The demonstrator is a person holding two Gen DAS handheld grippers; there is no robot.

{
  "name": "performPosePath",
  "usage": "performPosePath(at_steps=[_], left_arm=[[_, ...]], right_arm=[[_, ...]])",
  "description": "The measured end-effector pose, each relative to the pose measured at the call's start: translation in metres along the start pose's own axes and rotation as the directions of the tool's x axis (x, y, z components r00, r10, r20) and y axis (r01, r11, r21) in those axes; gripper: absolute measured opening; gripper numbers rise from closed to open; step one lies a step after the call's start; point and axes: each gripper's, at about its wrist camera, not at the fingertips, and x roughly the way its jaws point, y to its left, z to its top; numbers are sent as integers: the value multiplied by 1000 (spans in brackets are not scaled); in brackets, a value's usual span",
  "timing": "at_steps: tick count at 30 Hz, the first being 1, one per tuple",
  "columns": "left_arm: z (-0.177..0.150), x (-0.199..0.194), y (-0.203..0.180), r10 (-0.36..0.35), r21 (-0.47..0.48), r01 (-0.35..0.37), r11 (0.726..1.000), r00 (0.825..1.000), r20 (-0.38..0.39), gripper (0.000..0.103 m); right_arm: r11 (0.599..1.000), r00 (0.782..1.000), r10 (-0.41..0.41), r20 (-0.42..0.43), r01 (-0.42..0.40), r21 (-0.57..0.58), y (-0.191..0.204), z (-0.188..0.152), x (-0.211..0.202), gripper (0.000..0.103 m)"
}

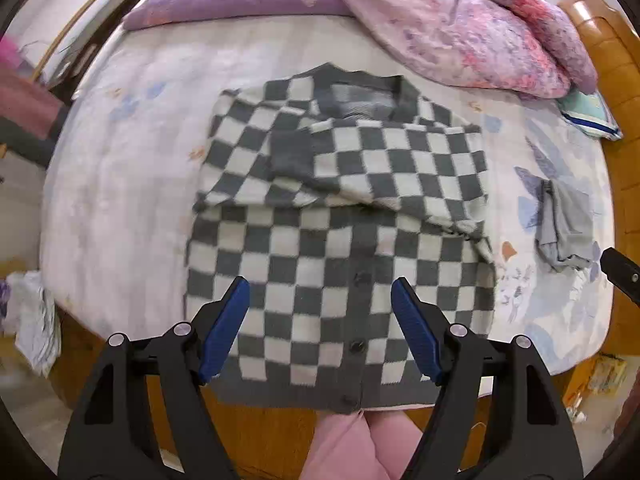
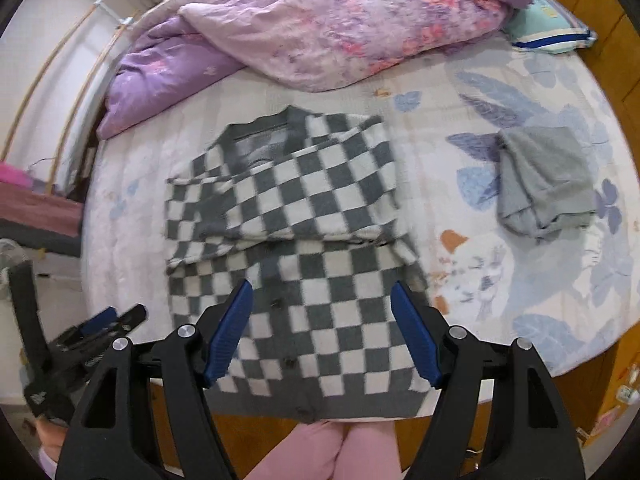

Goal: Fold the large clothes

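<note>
A grey-and-white checkered cardigan (image 1: 340, 208) lies flat on the bed, buttons down its middle, both sleeves folded across the chest. Its hem hangs slightly over the bed's near edge. In the right wrist view the same cardigan (image 2: 296, 240) sits at the centre. My left gripper (image 1: 320, 320) hangs high above the cardigan's lower half, open, nothing between its blue pads. My right gripper (image 2: 322, 320) also hovers above the lower half, open and empty. The left gripper (image 2: 100, 324) shows at the lower left of the right wrist view.
A pink and purple quilt (image 1: 460, 20) is heaped at the head of the bed. A small folded grey garment (image 2: 544, 180) lies to the right of the cardigan. The wooden bed frame (image 1: 260, 432) runs along the near edge, with pink trouser legs (image 2: 328, 452) below.
</note>
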Motion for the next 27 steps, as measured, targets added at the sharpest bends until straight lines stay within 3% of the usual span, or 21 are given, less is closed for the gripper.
performPosePath(at_steps=[3,6,11,13,16,19,27], left_arm=[[-12,-6,5,-27,-29,27,999,1000,-2,74],[-15,-8,11,9,-37,-9,999,1000,-4,74],[-5,-8,27,-3,-64,4,998,1000,5,75],[2,-5,33,-4,-68,4,998,1000,5,81],[20,5,45,-28,-66,28,997,1000,-4,81],[45,23,56,-35,-36,34,999,999,-23,81],[120,85,89,-26,-17,25,1000,995,-97,81]], right_arm=[[999,1000,-13,-3,13,-33,6,-3,2,68],[999,1000,-3,-15,2,-36,10,-3,6,68],[999,1000,-15,-27,14,-51,20,4,16,68],[999,999,-16,-30,15,-42,23,8,21,69],[998,998,-56,-33,56,-24,29,19,35,78],[997,997,-79,-25,79,-6,34,31,48,80],[988,987,-128,-95,135,74,31,89,114,81]])
